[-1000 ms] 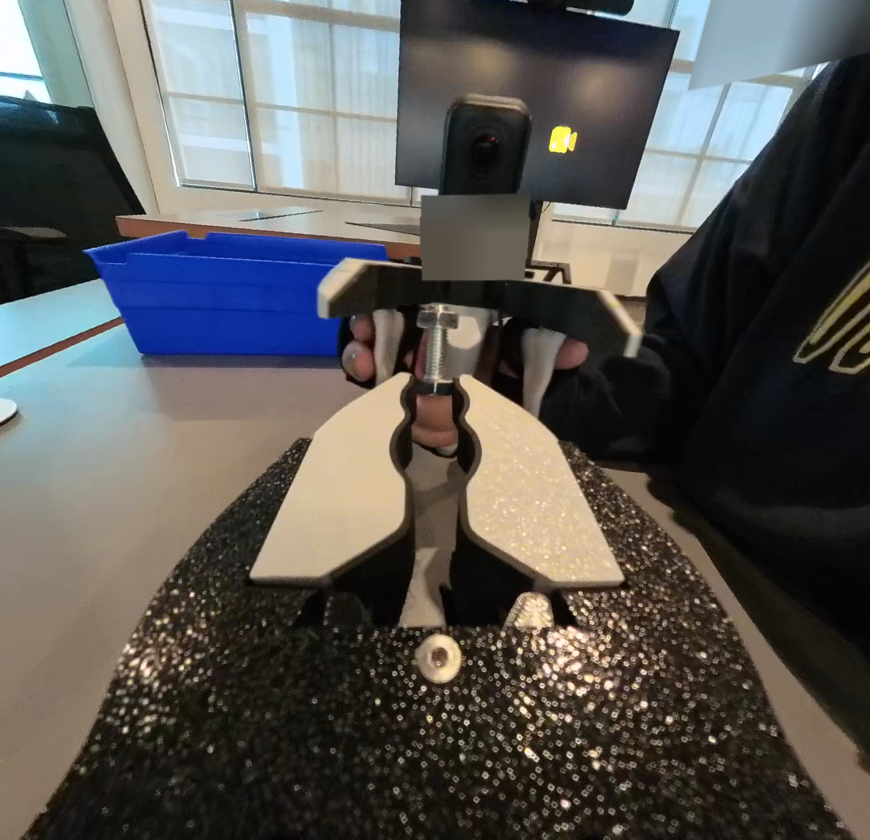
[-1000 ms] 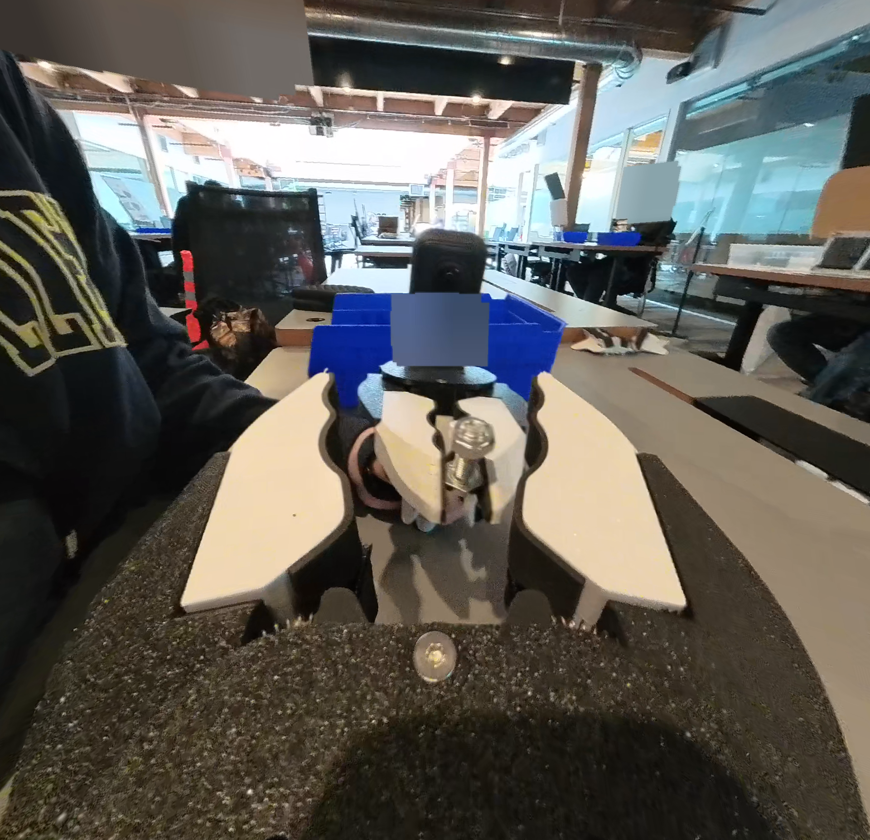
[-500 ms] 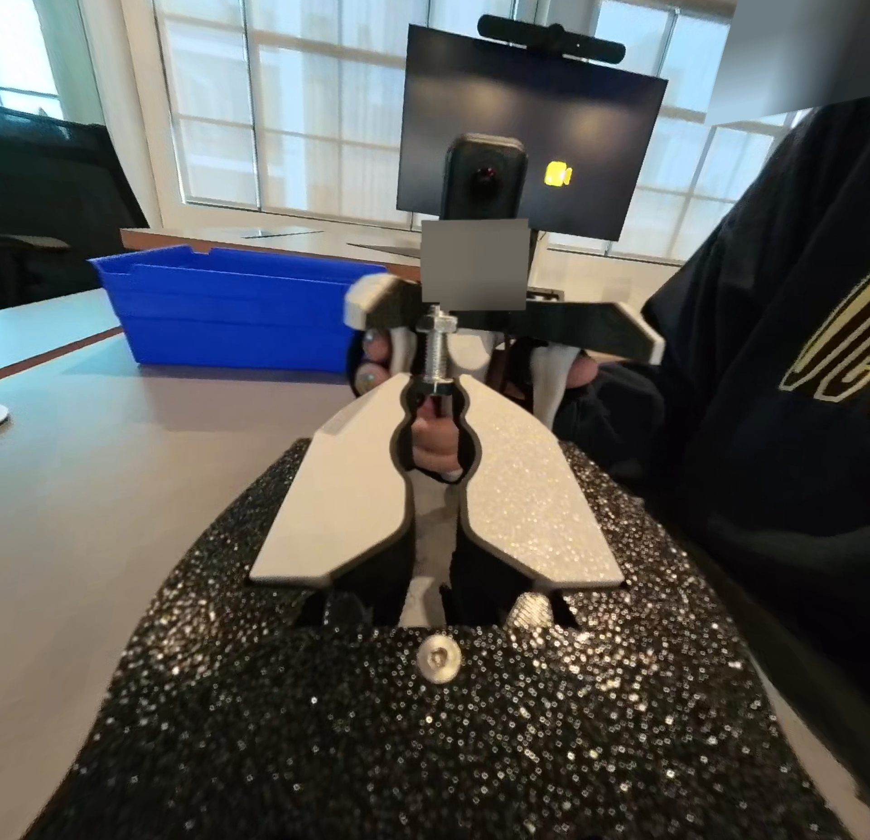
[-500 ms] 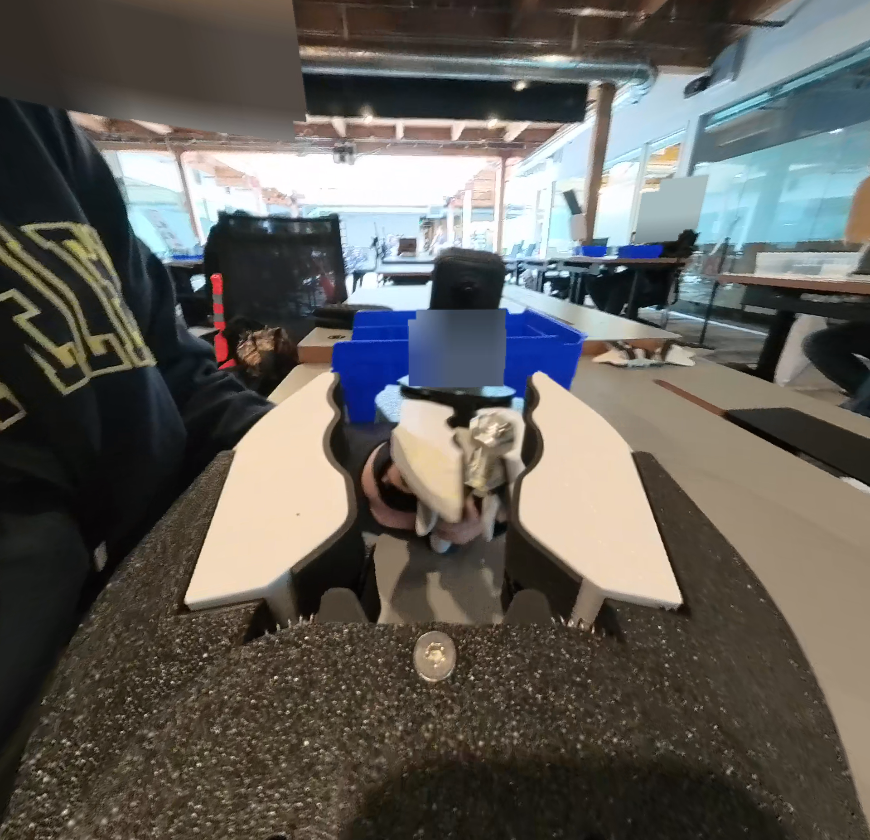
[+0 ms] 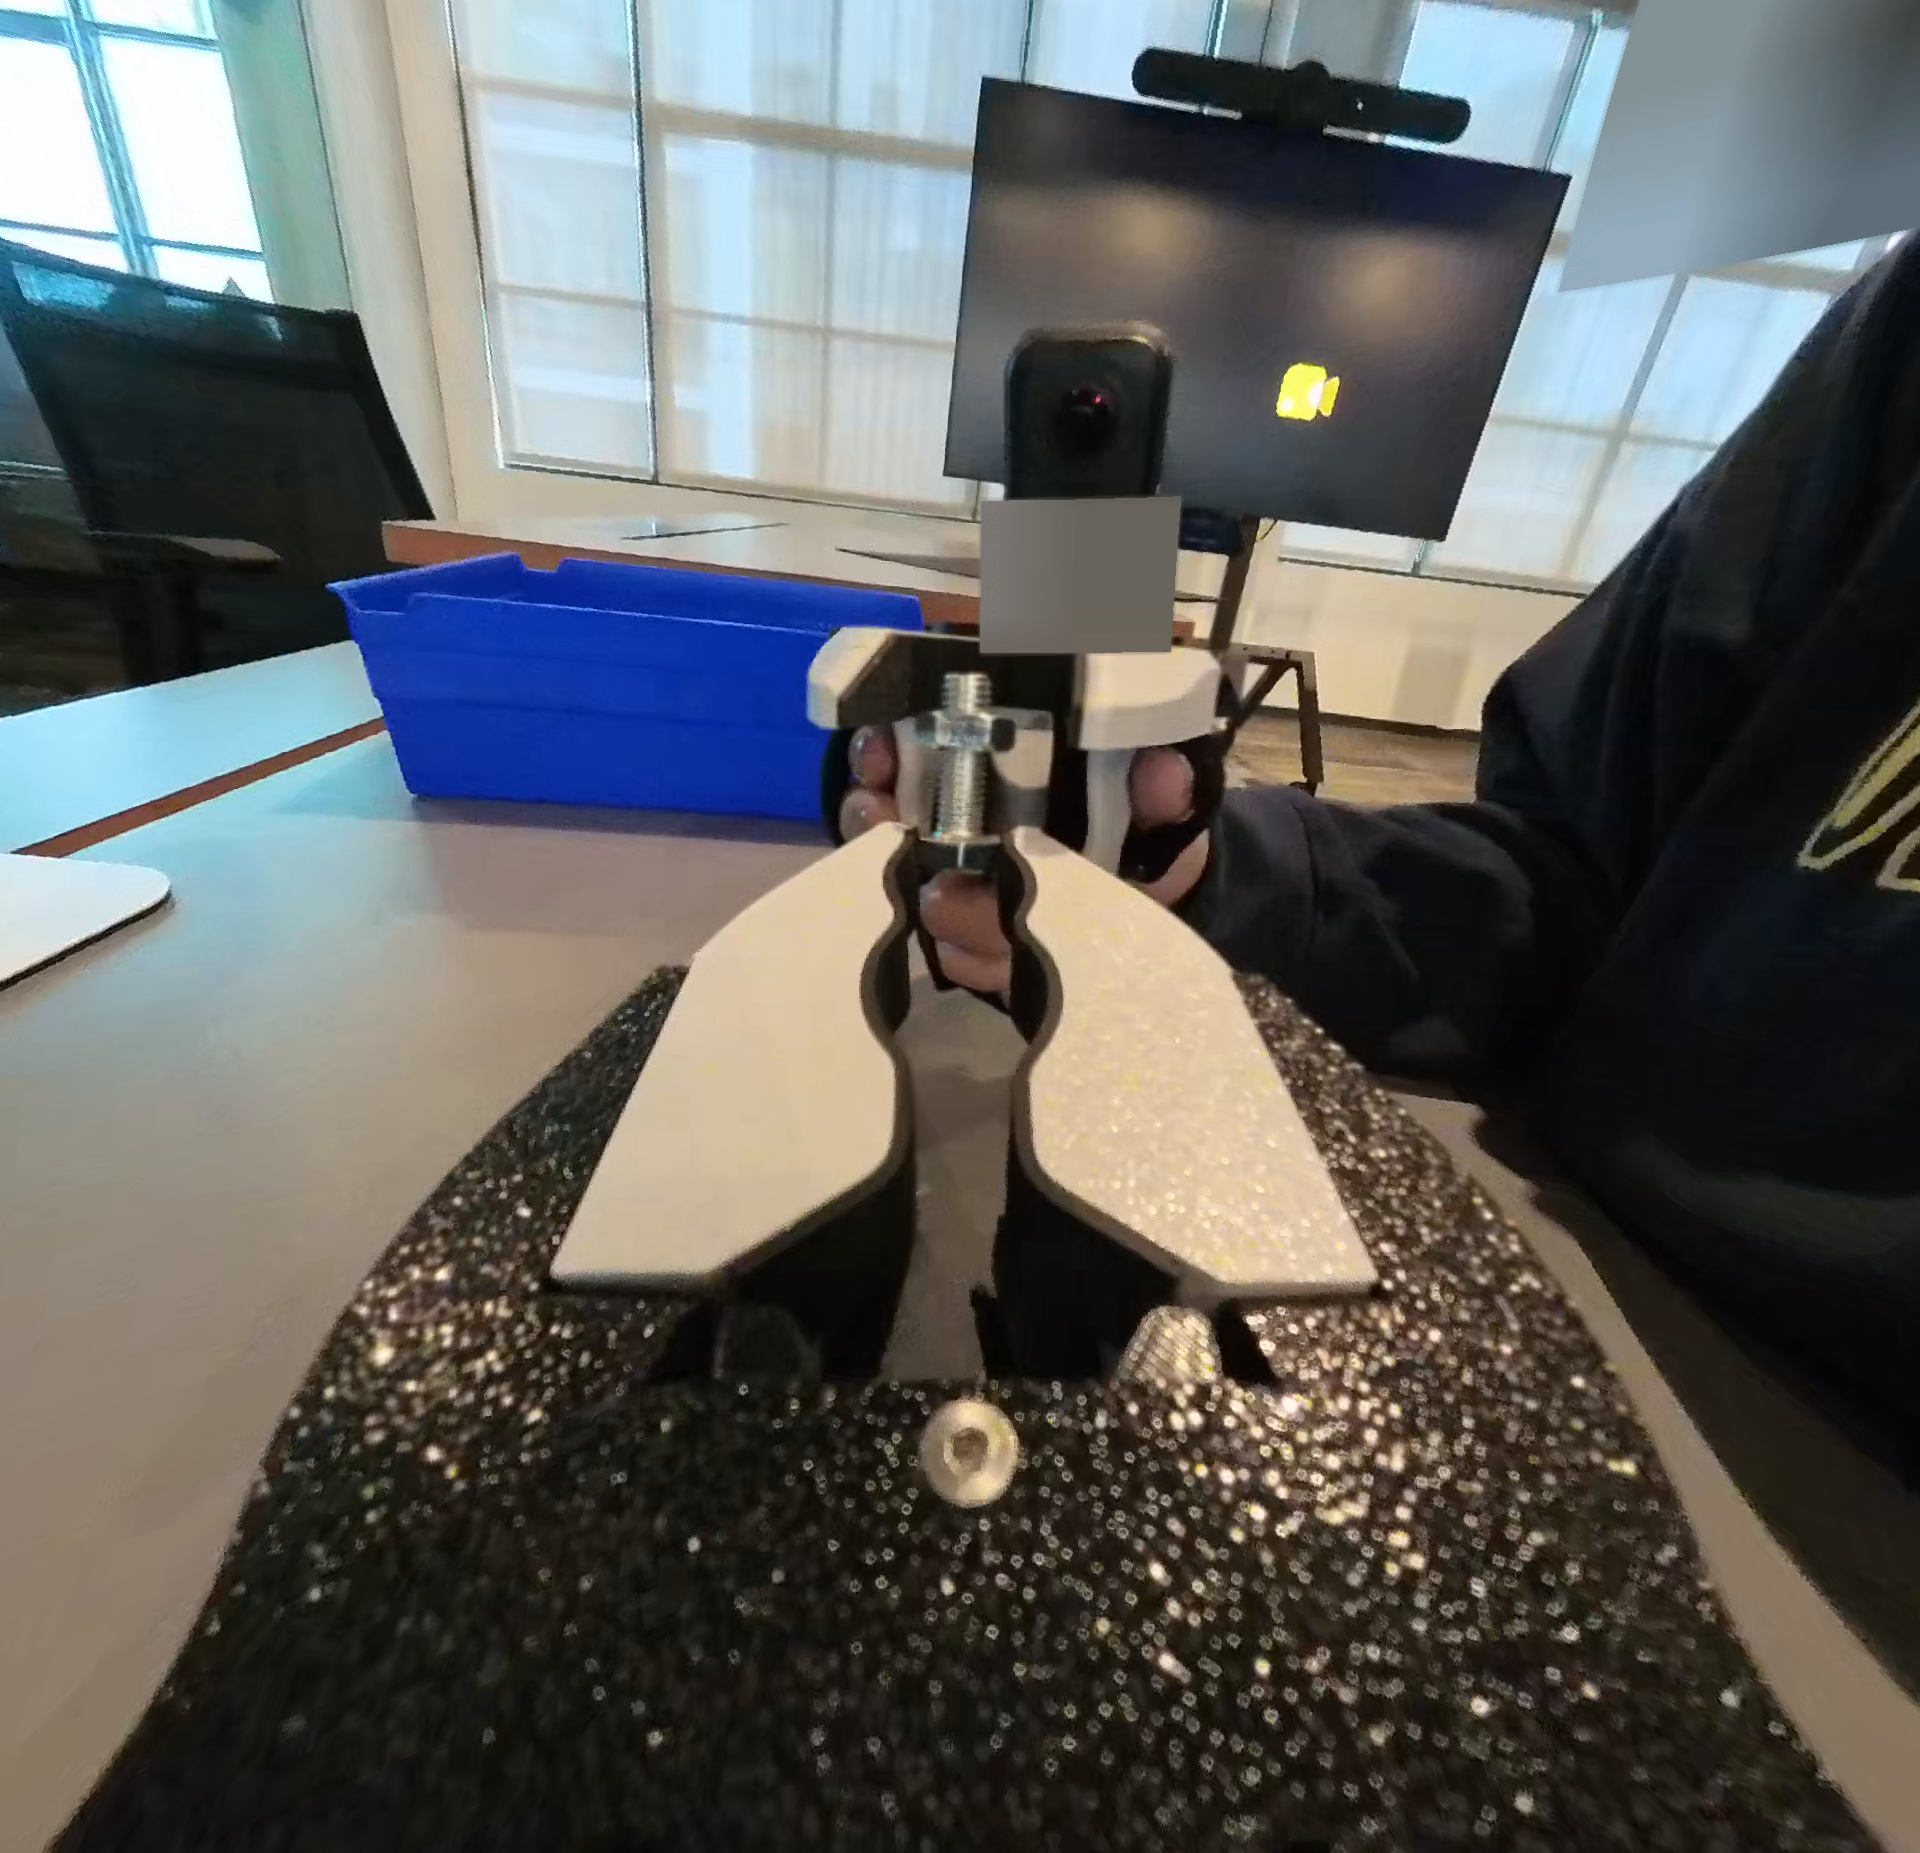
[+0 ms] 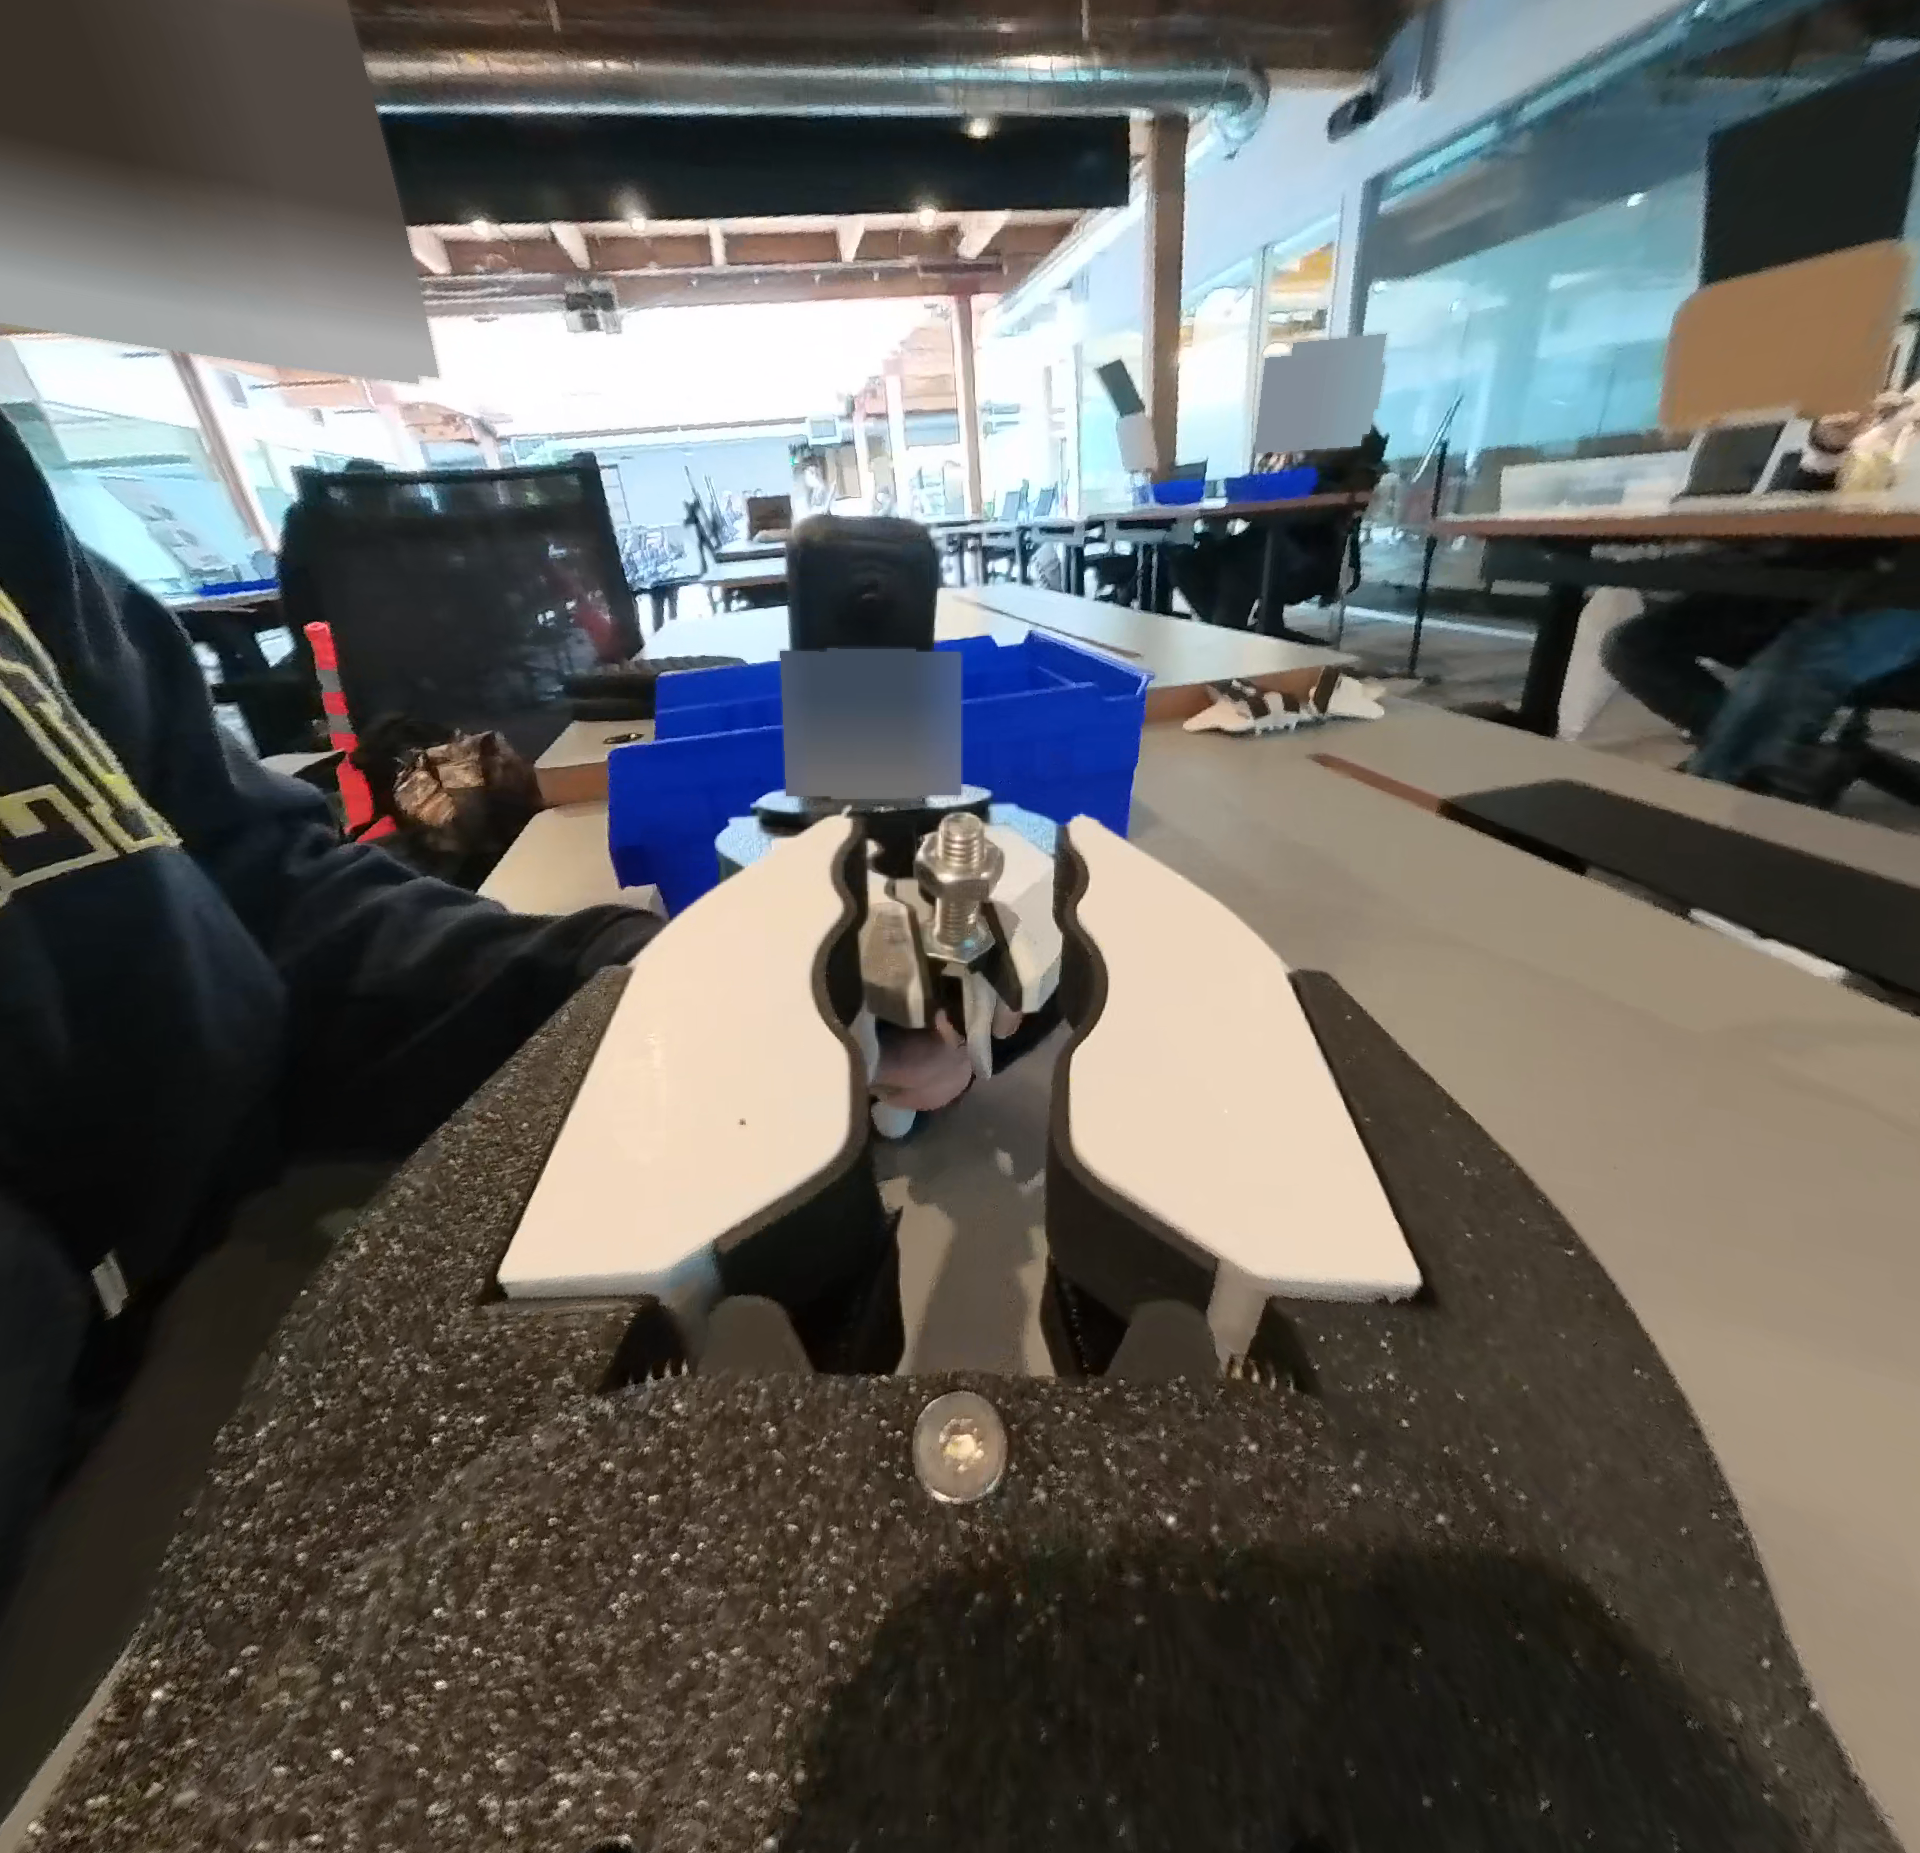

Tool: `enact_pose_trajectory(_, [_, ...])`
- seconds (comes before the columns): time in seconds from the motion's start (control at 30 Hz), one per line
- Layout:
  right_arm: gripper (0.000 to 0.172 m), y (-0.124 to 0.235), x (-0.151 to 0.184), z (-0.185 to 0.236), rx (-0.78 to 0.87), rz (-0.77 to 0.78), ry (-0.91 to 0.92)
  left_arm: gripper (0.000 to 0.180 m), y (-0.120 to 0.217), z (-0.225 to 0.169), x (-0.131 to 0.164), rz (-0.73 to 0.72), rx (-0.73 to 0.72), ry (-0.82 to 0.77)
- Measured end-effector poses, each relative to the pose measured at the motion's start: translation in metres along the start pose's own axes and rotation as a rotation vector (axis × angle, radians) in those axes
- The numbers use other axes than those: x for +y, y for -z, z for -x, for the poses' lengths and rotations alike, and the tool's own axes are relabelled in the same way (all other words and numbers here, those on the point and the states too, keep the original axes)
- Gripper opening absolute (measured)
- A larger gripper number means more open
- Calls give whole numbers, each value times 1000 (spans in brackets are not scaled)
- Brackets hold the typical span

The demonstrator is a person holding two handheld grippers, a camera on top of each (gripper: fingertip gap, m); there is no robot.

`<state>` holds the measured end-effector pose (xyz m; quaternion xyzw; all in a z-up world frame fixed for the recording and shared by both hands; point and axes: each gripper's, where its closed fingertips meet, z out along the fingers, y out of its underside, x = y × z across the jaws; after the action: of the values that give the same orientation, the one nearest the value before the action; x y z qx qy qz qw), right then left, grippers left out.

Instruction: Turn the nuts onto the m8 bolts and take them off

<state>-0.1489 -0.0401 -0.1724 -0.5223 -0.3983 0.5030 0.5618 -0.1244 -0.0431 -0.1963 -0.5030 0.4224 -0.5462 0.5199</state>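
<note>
Left wrist view shows the left gripper (image 5: 961, 853) fingers clenched on the hex head of the upright silver threaded bolt (image 5: 962, 790); the silver hex nut (image 5: 964, 731) sits near its tip, so unscrewing seems nearly finished. The right gripper (image 6: 961, 873) fingers flank the nut, apparently not yet pressing it

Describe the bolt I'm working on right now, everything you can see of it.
The bolt is bright silver metal, threaded along its whole visible shank, standing upright. Its hex head sits at the bottom, clamped between the left gripper fingertips. A silver hex nut sits high on the shank, a few threads showing above it. The right gripper fingers flank the nut; contact is unclear. It is held above the grey table.
</note>
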Motion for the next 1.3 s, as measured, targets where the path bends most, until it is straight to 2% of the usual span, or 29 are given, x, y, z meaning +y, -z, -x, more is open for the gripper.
enact_pose_trajectory(0.17, [16, -2, 7, 3, -22, 55, 16, 14, -1, -4, 2, 14, 23, -8])
enact_pose_trajectory(0.3, [15, 0, 1, 7, -47, 52, 32, 15, -4, -10, -2, -15, 34, -63])
enact_pose_trajectory(0.37, [15, 3, -2, 5, -25, 71, 68, 51, -7, -8, -2, -13, 13, -54])
enact_pose_trajectory(0.43, [15, 13, -14, 1, 24, 88, 119, 71, -8, -2, 2, 12, -16, -20])
enact_pose_trajectory(0.5, [15, 37, -29, -12, 142, 118, 148, 67, -6, 0, 3, 23, -19, -19])
enact_pose_trajectory(0.57, [15, 78, -37, -29, 286, 218, 185, 62, -3, 1, 0, 13, -35, -37])
enact_pose_trajectory(0.73, [15, 223, -52, -98, 700, 597, 231, 58, -2, 7, 0, 6, -74, -38])
enact_pose_trajectory(0.83, [15, 304, -40, -134, 846, 821, 165, 58, -5, 8, 3, 22, -76, -28])
enact_pose_trajectory(0.9, [15, 342, -23, -154, 892, 958, 95, 56, -6, 7, 5, 31, -70, -30])
enact_pose_trajectory(1.03, [15, 385, 16, -174, 881, 1244, -60, 53, -5, 7, 4, 20, -71, -24])
enact_pose_trajectory(1.13, [16, 396, 40, -179, 828, 1373, -171, 53, -3, 8, 3, 13, -76, -10])
enact_pose_trajectory(1.2, [22, 395, 48, -182, 830, 1376, -225, 53, -3, 9, 3, 14, -79, -9])
enact_pose_trajectory(1.3, [50, 387, 24, -190, 967, 1246, -181, 47, 0, 13, 2, 13, -98, 17])
